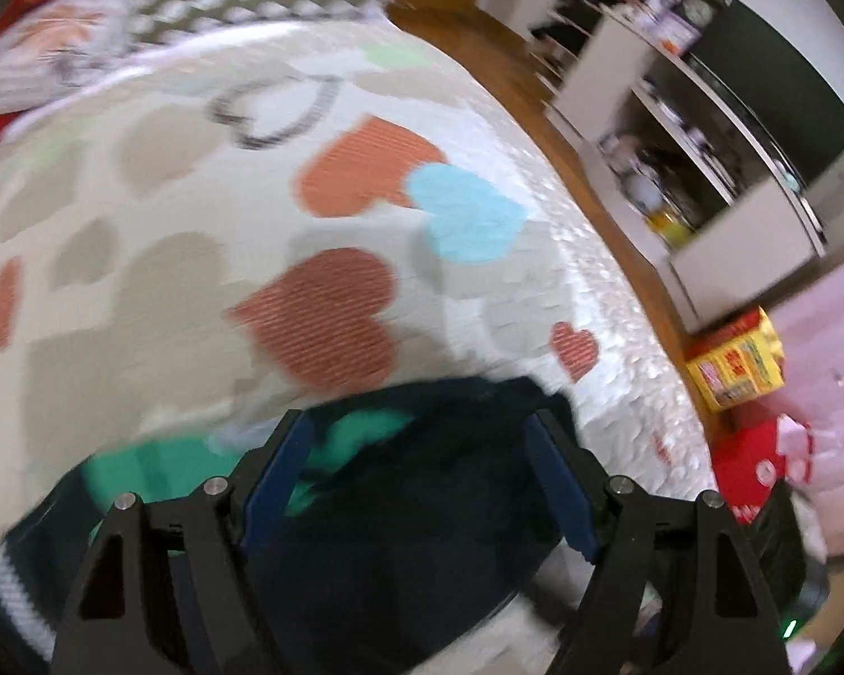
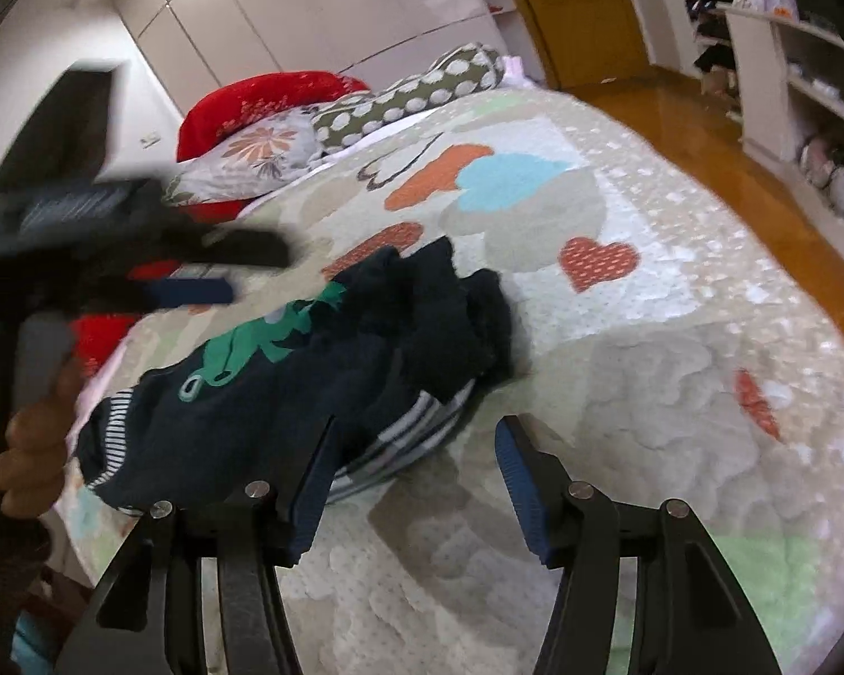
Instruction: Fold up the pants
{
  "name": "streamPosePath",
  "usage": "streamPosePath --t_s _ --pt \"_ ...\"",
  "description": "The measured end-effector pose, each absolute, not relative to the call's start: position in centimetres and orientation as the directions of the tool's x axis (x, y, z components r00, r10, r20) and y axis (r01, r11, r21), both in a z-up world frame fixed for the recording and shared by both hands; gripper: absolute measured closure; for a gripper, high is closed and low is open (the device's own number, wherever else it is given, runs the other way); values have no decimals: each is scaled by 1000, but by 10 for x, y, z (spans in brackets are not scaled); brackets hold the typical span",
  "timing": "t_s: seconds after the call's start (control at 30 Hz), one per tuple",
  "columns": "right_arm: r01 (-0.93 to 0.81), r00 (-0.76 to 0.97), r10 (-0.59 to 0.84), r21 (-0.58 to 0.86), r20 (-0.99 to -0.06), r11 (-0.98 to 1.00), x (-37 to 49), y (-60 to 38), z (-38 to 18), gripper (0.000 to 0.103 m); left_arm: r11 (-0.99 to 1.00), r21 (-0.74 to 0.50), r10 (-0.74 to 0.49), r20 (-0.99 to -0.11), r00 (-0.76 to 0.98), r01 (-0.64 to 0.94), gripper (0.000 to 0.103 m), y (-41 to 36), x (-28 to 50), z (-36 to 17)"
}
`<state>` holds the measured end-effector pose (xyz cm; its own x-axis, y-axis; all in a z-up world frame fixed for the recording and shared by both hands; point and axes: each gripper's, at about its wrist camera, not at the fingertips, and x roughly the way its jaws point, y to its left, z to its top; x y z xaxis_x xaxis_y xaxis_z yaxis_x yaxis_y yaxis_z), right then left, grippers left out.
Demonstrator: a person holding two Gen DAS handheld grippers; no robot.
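Right gripper (image 2: 413, 464): black, blue-padded fingers wide apart, empty, just beside the striped cuff of crumpled navy pants with green print (image 2: 321, 377). Left gripper (image 1: 416, 450): fingers wide, hovering over the pants, gripping nothing. Pants lie on the heart-patterned quilted bed (image 2: 619, 337).

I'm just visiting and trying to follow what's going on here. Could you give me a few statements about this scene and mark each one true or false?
1. The dark pants lie on a bedspread printed with hearts. True.
2. The pants are neatly folded. False: they lie bunched up.
3. The right hand-held gripper is clamped on the pants. False: its jaws stand open, gripping nothing.
4. The left hand-held gripper is open. True.
5. The floor is carpeted. False: it is wood.
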<state>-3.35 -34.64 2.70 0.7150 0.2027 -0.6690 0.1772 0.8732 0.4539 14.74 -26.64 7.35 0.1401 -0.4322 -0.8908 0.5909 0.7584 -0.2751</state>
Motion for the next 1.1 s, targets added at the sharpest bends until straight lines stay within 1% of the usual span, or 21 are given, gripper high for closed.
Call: streamPosePath --t_s 0.13,0.3,0.33,0.37,0.4,0.43,0.47,0.53,0.6,0.67,0.77,0.9,0.93,0.97,1.0,1.03,1.1 --pt "166 714 220 466 -665 869 -24 -346 24 40 706 -277 -407 -912 53 652 25 -308 157 51" --pt "176 722 200 456 -662 872 -15 -343 20 40 659 -310 -390 -920 -42 685 26 -336 159 29" --pt "175 726 190 445 -661 878 -13 -340 20 40 653 -310 -390 -920 -44 691 30 -336 158 27" --pt "175 730 177 431 -661 885 -11 -337 19 40 647 -305 -391 -920 -39 699 53 -337 157 27" --pt "175 734 169 425 -657 888 -10 -336 19 50 636 -299 -392 -919 -36 712 69 -337 155 28" --pt "176 740 164 424 -652 888 -8 -335 19 62 628 -309 -398 -916 -46 714 77 -336 155 28" --pt "171 739 180 439 -649 882 -6 -336 17 84 627 -321 -414 -909 -46 710 80 -332 155 30" --pt "172 740 203 472 -641 864 -3 -338 17 87 627 -346 -451 -892 -37 698 84 -320 155 38" --pt "158 751 197 461 -631 873 -4 -334 26 89 628 -377 -495 -869 -25 681 84 -306 155 47" --pt "131 763 176 415 -621 900 -5 -324 39 89 630 -417 -548 -837 -6 655 84 -288 158 59" --pt "70 777 165 345 -607 936 -4 -303 57 89 637 -522 -650 -759 33 567 84 -242 164 79" --pt "-22 776 188 273 -602 962 1 -268 72 88 674 -582 -699 -701 139 455 83 -176 166 84" --pt "-53 772 199 251 -603 967 3 -257 74 88 695 -585 -694 -699 174 419 77 -160 168 83" --pt "-89 766 205 215 -609 973 6 -242 75 88 716 -598 -687 -695 213 360 61 -135 167 79" --pt "-116 759 209 188 -616 975 9 -230 74 87 725 -611 -685 -690 234 318 52 -119 166 77" --pt "-149 746 218 161 -629 976 12 -217 71 86 727 -629 -686 -681 258 275 39 -102 164 74" --pt "-225 699 247 122 -671 967 18 -189 62 81 720 -664 -690 -652 313 202 37 -64 153 73"
